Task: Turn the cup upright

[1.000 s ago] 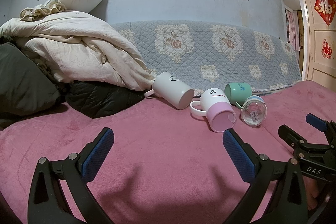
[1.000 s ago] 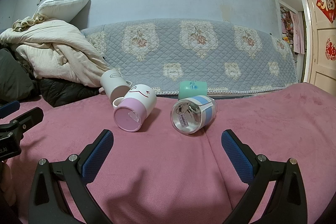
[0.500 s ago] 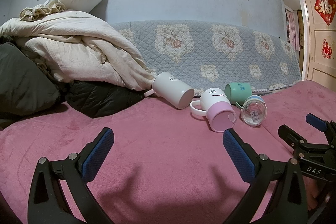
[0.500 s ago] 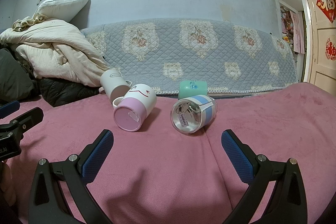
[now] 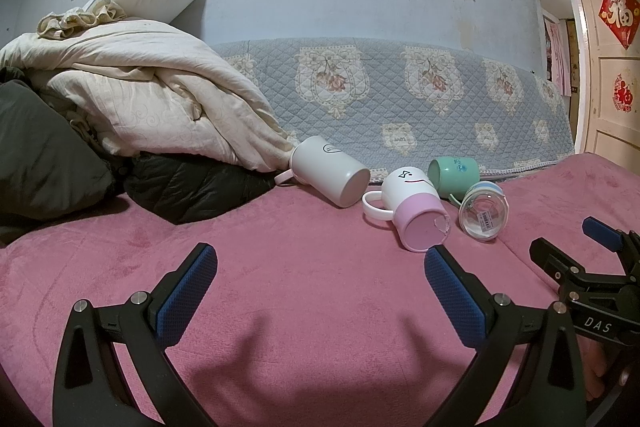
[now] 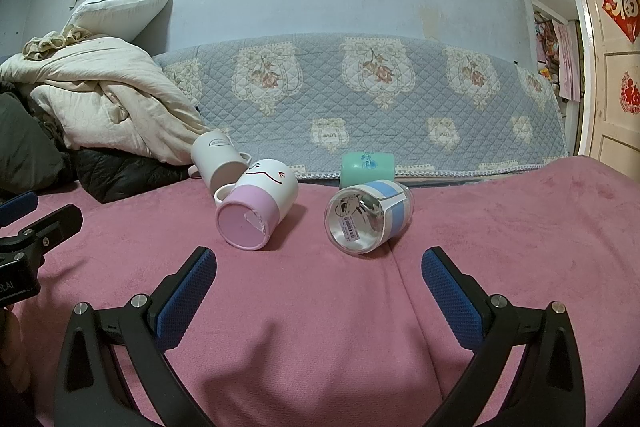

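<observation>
surface: pink plush blanket [image 6: 320, 327] spread over a bed, a grey quilted cover [image 6: 360, 99] along the blue wall behind, and a heap of cream bedding [image 5: 140, 87] at the left.
cups: four lie tipped on their sides in a loose row near the quilted cover: a white mug [image 5: 330, 171], a pink-and-white mug [image 6: 256, 209], a clear cup with a blue band [image 6: 366, 219] and a green cup [image 6: 367, 167] just behind it.
left gripper [image 5: 320, 281]: fingers wide apart, holding nothing, hanging low over the blanket, short of the cups, with the pink-and-white mug's base just beyond its right pad.
right gripper [image 6: 318, 279]: fingers likewise spread and unloaded, facing the gap between the pink-and-white mug and the clear cup, both well ahead of the pads.
step: judged to be the approach; no cup is touched yet and none stands upright.
next move: probably calls for advancing one gripper until its pads straddle a cup's wall, closing on it, then rotating it so the base meets the soft blanket, which may let it wobble.
</observation>
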A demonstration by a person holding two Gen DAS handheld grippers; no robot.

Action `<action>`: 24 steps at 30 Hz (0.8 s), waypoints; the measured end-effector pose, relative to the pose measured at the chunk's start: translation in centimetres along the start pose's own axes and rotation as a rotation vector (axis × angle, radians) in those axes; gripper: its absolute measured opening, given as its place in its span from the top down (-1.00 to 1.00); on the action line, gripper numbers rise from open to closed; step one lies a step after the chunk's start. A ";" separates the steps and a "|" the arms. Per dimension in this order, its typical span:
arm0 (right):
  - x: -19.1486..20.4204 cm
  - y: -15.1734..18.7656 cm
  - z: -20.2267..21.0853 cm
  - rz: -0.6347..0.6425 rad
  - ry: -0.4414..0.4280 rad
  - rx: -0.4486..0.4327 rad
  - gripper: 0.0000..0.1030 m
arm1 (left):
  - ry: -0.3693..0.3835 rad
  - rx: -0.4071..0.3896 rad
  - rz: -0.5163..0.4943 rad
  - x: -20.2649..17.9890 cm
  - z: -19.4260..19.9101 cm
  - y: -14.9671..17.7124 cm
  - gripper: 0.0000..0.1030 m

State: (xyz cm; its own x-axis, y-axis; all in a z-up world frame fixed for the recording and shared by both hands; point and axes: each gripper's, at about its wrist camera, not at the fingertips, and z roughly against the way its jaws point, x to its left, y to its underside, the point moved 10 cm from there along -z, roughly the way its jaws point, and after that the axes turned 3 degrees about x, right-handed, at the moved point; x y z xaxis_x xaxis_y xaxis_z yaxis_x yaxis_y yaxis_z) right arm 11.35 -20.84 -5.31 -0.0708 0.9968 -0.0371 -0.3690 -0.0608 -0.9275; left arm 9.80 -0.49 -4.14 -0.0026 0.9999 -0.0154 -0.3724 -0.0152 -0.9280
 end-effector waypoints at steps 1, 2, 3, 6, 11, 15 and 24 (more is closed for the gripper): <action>0.0 0.0 0.0 0.000 0.000 0.000 -1.00 | 0.000 0.001 0.000 0.0 0.0 -0.1 -1.00; 0.0 0.0 0.0 0.000 0.000 0.000 -1.00 | 0.000 0.001 0.000 0.1 0.0 -0.1 -1.00; 0.0 0.0 0.0 0.000 0.000 0.000 -1.00 | 0.000 0.001 0.000 0.0 0.0 -0.1 -1.00; 0.0 0.0 0.0 0.000 0.000 0.000 -1.00 | 0.000 0.000 0.000 0.0 0.0 0.0 -1.00; 0.0 0.0 0.0 -0.001 0.000 0.001 -1.00 | 0.000 0.001 0.000 0.0 0.0 0.0 -1.00; -0.1 0.0 -0.1 0.002 0.002 0.002 -1.00 | -0.003 0.002 0.003 0.3 -0.2 0.0 -1.00; -1.0 -0.1 -0.8 -0.100 -0.094 0.058 -1.00 | -0.002 0.001 0.008 0.7 -0.3 0.4 -1.00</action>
State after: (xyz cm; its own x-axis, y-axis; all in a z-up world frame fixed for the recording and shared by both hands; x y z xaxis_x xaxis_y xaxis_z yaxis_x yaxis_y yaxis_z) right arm 12.14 -21.79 -5.51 -0.1161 0.9890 0.0921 -0.4312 0.0334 -0.9016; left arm 9.96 0.19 -4.61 -0.0069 0.9997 -0.0219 -0.3736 -0.0229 -0.9273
